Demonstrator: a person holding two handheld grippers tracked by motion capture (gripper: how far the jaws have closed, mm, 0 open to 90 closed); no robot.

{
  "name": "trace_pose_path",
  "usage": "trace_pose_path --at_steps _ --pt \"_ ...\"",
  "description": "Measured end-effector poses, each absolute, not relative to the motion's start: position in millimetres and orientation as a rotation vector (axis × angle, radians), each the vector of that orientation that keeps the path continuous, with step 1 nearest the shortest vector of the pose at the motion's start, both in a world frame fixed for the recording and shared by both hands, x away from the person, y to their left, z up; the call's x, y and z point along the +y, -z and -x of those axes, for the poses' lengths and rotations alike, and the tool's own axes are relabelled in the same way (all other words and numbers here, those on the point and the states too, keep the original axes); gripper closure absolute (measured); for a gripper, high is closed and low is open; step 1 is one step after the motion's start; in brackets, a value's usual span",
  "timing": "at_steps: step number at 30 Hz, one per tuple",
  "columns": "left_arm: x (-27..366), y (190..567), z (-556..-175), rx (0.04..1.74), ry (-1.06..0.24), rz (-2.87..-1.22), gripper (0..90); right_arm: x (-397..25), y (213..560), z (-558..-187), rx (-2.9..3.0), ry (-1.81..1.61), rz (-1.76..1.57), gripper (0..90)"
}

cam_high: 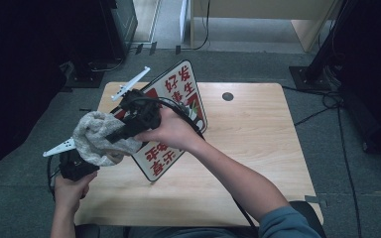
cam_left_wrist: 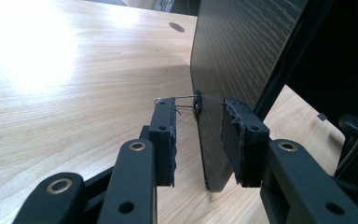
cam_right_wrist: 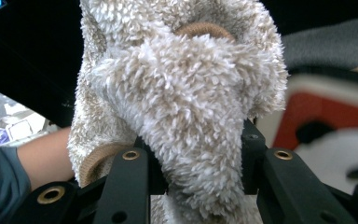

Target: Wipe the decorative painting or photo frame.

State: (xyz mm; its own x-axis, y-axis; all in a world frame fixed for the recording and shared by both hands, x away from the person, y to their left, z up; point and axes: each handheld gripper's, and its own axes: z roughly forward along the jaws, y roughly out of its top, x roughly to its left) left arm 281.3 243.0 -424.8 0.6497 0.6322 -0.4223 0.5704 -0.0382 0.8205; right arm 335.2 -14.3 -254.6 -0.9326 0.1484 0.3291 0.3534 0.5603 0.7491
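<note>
Item one: my right gripper (cam_right_wrist: 200, 158), reached across to the left half of the table (cam_high: 248, 148), its jaws clenched on a fluffy beige cloth (cam_right_wrist: 186, 98). In the right gripper view the cloth bunches between the two black jaws and rises above them; a tan hem band shows at its top and another at lower left. In the high view the cloth (cam_high: 96, 136) hangs in a wad off the right gripper (cam_high: 113, 135), over the near-left part of the table, pressed against or just beside the left edge of the sign; I cannot tell whether it touches. Item two: a sign board (cam_high: 176, 119), white with red characters and a red border, standing tilted on one corner on the table, left of centre. Its dark back (cam_left_wrist: 233, 70) shows in the left gripper view. Item three: my left gripper (cam_left_wrist: 198, 140), low at the near-left of the table, jaws astride the thin lower edge of the sign, one pad on each side. A narrow gap shows between the pads and the board, so I cannot tell whether the grip is closed on it. A small wire clip (cam_left_wrist: 186, 100) sits on the board's edge just past the left pad. Item four: wooden table, round cable hole (cam_high: 227, 96) at its far side, well apart from the sign.
</note>
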Motion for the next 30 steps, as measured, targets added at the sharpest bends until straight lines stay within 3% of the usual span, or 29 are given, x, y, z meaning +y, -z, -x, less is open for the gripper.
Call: trace_pose_path --at_steps 30 --pt "244.8 425.3 -281.0 0.984 -0.064 -1.696 64.6 -6.5 275.0 -350.1 -2.548 1.294 0.452 65.3"
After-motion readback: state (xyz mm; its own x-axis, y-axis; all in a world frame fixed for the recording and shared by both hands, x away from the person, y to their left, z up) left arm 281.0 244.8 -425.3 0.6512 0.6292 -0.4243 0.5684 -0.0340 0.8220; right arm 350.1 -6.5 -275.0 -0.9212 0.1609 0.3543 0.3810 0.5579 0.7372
